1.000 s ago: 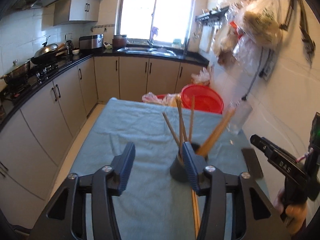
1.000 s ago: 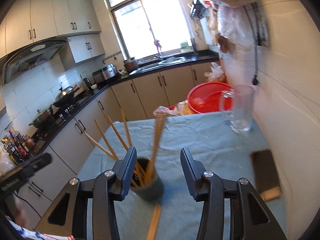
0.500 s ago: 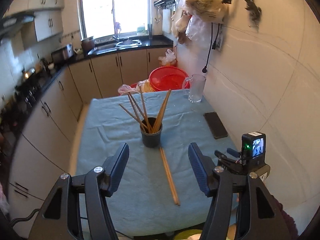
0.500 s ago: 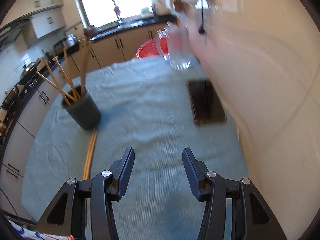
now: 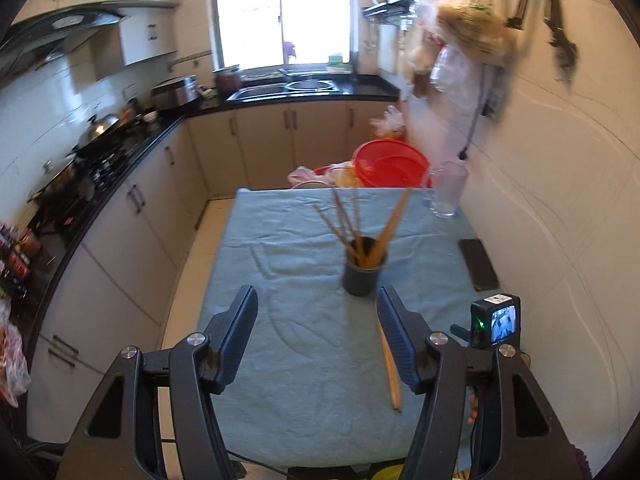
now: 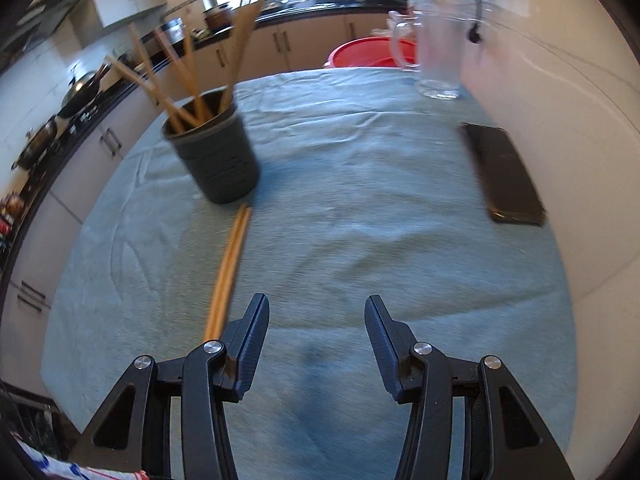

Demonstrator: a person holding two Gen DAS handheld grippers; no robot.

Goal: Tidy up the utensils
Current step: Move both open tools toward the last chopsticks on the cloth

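A dark cup (image 5: 363, 274) holding several wooden chopsticks (image 5: 352, 224) stands mid-table on the blue-green cloth (image 5: 304, 360). A loose pair of chopsticks (image 5: 389, 364) lies on the cloth in front of the cup. In the right wrist view the cup (image 6: 214, 160) is at the upper left and the loose chopsticks (image 6: 228, 272) run toward the left finger. My left gripper (image 5: 316, 340) is open and empty, held above the table's near end. My right gripper (image 6: 316, 344) is open and empty, low over the cloth, just right of the loose chopsticks.
A black phone (image 6: 506, 172) lies near the right wall. A clear glass mug (image 6: 434, 56) stands at the far right corner, and a red basin (image 5: 390, 162) sits beyond the table's far edge. Kitchen cabinets and a stove (image 5: 80, 168) run along the left.
Both grippers pulled back from the cup toward the table's near end. The right gripper then dropped low and swung back toward the loose chopsticks. Both stayed open.
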